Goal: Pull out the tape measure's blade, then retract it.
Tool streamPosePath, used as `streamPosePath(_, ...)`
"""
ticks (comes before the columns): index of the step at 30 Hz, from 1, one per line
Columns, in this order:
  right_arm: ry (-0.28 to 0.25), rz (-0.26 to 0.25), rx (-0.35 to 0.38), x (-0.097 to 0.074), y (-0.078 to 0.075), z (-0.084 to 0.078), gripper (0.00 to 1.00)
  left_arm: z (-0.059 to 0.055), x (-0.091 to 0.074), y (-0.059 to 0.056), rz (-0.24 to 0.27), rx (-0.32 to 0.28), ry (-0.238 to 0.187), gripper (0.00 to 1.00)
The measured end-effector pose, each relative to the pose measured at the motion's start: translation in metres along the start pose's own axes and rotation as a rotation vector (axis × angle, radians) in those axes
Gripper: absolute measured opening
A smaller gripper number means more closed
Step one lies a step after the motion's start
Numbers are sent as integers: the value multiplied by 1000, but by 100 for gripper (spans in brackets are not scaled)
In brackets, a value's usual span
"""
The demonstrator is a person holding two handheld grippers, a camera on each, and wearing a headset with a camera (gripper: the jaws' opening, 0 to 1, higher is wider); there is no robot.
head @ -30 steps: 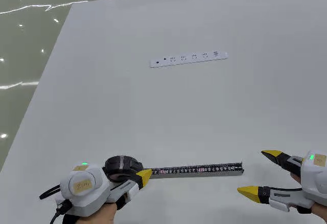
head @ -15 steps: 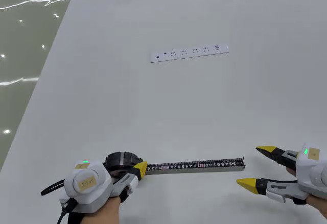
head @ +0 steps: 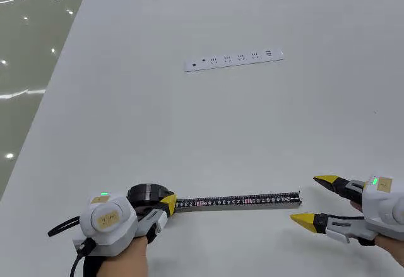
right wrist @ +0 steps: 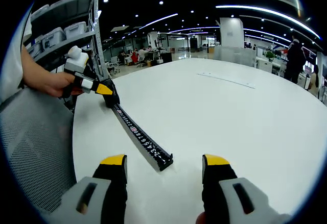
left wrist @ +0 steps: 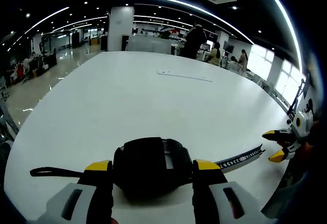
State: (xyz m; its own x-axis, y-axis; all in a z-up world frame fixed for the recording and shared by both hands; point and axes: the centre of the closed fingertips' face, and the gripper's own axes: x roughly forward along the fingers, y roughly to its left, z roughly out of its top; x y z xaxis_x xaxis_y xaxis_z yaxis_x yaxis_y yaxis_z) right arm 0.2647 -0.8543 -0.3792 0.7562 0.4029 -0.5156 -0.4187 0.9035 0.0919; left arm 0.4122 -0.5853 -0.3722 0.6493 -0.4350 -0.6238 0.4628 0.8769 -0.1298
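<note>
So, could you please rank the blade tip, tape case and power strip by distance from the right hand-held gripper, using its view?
1. Blade tip, just ahead of jaws.
2. Tape case, upper left, blade's far end.
3. Power strip, far across table.

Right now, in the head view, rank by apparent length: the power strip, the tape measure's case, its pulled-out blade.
1. blade
2. power strip, which lies farther from the camera, so its true length is unsure
3. case

Matt white table [head: 189,138]; black plastic tape measure case [left wrist: 150,165]; glossy floor [head: 25,37].
</note>
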Motion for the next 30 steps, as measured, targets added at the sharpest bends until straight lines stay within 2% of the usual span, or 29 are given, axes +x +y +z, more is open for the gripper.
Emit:
streamPosePath(7,-2,9,-17,4,0,2,56,-2,1,0,17,12,26,60)
streamPosePath(22,50,109,-70,12,7,-6,43,-4,3,0,29,17,96,60)
streamPosePath(30,73,145,-95,19,9,-11,40,-4,2,0,23,23,95,59)
